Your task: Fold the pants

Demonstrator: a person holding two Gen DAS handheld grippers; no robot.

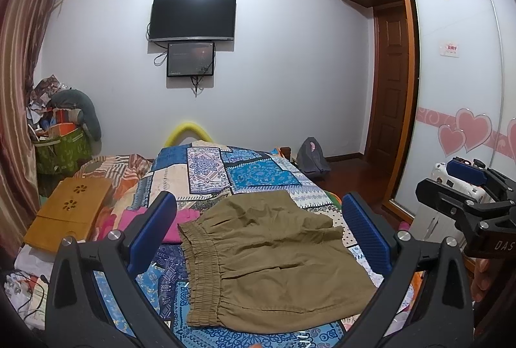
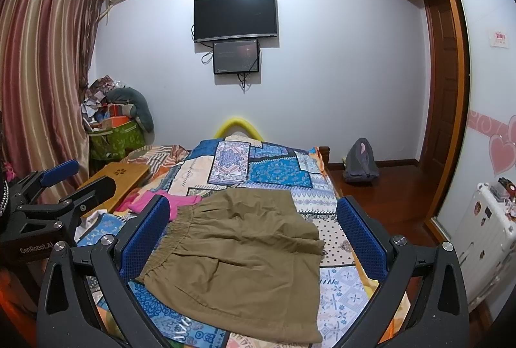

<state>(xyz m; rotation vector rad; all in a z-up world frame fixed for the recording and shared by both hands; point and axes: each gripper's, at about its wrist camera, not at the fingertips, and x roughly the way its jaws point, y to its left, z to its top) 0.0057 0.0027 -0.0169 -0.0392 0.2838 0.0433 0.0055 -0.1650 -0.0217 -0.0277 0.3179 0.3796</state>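
While both grippers hovered above it, the olive pants (image 1: 267,254) lay flat near the foot-side edge of the patchwork bedspread (image 1: 258,177), their gathered elastic waistband crinkled and the woven cloth softly creased. The left gripper (image 1: 258,235) and right gripper (image 2: 253,238) each had ribbed blue pads spread wide, holding nothing. Only the right wrist view showed the striped satin curtain (image 2: 42,67) fully.

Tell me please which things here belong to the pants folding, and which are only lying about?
For the job: khaki pants spread on the patchwork bedspread; left gripper and right gripper, both open and empty.

Lying about: pink garment, wooden lap desk, grey backpack, white suitcase.
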